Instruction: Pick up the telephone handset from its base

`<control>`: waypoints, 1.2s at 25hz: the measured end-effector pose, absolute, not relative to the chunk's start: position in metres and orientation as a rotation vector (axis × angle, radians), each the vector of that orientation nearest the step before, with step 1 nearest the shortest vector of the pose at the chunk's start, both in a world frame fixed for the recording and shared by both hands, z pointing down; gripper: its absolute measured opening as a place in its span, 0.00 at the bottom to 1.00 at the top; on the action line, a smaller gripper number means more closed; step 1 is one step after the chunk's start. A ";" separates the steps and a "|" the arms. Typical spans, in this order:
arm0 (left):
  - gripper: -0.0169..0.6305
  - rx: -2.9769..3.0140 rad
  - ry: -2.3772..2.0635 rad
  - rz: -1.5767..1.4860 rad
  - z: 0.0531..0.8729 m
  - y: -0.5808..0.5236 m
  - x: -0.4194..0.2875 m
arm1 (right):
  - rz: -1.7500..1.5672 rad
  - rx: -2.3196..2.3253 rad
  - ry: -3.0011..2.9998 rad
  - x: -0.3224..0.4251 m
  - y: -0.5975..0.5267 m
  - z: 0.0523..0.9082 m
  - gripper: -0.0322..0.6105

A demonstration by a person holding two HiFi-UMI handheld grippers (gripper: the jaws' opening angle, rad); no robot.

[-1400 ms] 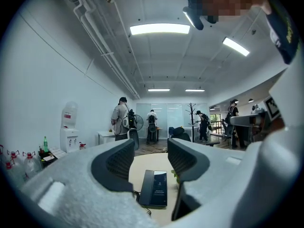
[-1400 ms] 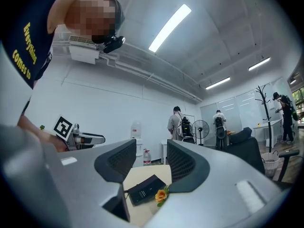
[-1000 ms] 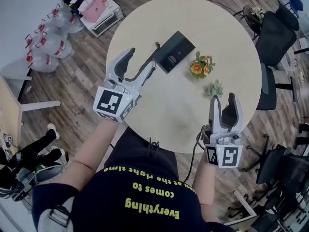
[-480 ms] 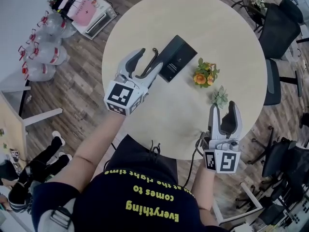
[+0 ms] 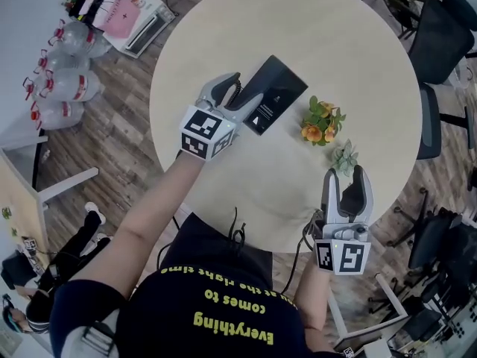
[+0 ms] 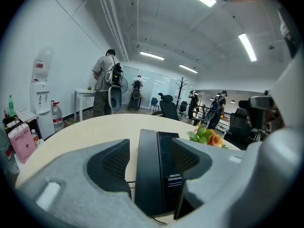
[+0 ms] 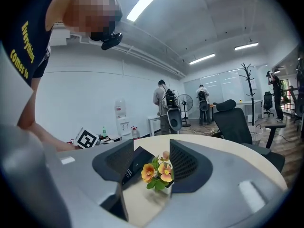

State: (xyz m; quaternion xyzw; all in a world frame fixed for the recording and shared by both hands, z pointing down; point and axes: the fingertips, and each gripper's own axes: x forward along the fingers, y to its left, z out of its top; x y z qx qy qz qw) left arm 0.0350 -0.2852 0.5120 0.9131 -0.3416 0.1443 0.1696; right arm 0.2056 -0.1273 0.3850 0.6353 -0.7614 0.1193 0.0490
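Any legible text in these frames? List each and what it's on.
"Everything" "comes to": yellow print on the person's black shirt, upside down in head view; next line looks like "at the right time", partly hidden.
White print on the telephone: too small to read.
Print on the pink bag: blurred.

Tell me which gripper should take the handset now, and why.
Left. The left gripper has its open jaws lined up on the near end of the telephone. The right gripper, jaws opening with nothing between them, sits at the near edge of the table, flowers in its way.
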 end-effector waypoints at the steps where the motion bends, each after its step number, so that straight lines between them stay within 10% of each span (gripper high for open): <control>1: 0.45 2.589 -0.951 0.427 0.520 -0.288 0.038 | 0.374 1.940 -2.313 0.207 -0.129 0.389 0.41; 30: 0.27 2.471 -0.604 0.567 0.568 -0.298 0.055 | 0.440 1.919 -2.311 0.207 -0.144 0.411 0.42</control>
